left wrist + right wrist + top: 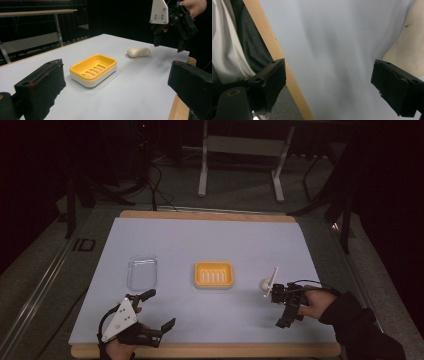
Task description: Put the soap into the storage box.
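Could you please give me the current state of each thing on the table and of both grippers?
Soap bar: lying on the table, outside the dish, not gripped.
Soap dish: empty, upright, yellow tray seated in its white base.
Clear lid: lying flat on the table, apart from the dish.
Left gripper: open, holding nothing.
Right gripper: open, holding nothing, beside the soap bar.

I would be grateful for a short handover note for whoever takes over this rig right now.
Left gripper: open, empty, near the table's front edge.
Right gripper: open, empty, right beside the soap bar, not gripping it.
Soap bar: lies on the white mat, right of the yellow soap dish.
Soap dish: mid-mat, empty. Clear lid: flat on the mat, left of the dish.
Done: nothing placed yet.
Left, probably: grasp the soap, set it in the dish, perhaps add the lid.
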Available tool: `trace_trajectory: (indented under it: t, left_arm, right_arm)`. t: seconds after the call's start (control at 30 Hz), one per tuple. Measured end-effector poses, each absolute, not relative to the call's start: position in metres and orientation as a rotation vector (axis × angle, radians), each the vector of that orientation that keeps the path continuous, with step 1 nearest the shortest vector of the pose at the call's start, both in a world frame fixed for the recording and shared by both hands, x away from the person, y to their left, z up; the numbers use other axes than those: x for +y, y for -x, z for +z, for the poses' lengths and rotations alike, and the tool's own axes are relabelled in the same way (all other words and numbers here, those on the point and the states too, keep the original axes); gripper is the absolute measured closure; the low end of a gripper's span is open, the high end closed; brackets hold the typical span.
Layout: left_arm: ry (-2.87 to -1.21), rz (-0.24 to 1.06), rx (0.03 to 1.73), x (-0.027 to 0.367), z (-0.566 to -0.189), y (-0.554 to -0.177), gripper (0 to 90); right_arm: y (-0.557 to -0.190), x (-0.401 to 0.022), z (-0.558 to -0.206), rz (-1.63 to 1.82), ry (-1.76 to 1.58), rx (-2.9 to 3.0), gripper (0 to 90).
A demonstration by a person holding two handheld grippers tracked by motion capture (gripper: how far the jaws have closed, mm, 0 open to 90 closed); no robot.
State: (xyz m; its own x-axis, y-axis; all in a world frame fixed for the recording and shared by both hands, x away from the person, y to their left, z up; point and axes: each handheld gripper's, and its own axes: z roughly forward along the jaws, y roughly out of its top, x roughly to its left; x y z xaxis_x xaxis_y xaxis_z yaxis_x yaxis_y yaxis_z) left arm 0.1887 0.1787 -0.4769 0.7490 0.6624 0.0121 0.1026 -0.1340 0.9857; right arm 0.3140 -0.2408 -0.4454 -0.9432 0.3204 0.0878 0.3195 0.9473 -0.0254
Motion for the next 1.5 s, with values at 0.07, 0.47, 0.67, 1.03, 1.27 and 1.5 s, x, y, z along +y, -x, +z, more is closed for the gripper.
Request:
trace_trajectory:
  t: [0.07, 0.47, 0.67, 1.03, 1.27, 1.5]
  left_arm:
    - [-1.662, 0.54, 0.619, 0.178, -0.477, -0.189, 1.2]
    - [-1.667, 0.535, 0.62, 0.179, -0.477, -0.189, 1.2]
    - [-1.666, 0.534, 0.62, 0.179, -0.477, -0.189, 1.2]
    - [-1.669, 0.531, 0.621, 0.179, -0.477, -0.189, 1.2]
    - [-1.67, 0.529, 0.621, 0.178, -0.477, -0.19, 1.2]
    - [-1.67, 0.526, 0.62, 0.178, -0.477, -0.19, 1.1]
  right_arm:
    - [-0.316, -0.24, -0.446, 0.025, 0.497, -3.003, 12.8]
    - [-0.327, -0.241, -0.44, -0.015, 0.536, -3.005, 12.9]
    - [-0.337, -0.245, -0.439, -0.017, 0.591, -3.025, 13.7]
    - [-0.364, -0.255, -0.442, -0.016, 0.704, -3.07, 14.4]
    - [-0.377, -0.26, -0.444, -0.027, 0.753, -3.087, 15.0]
    - [-0.391, -0.26, -0.457, -0.048, 0.834, -3.061, 15.1]
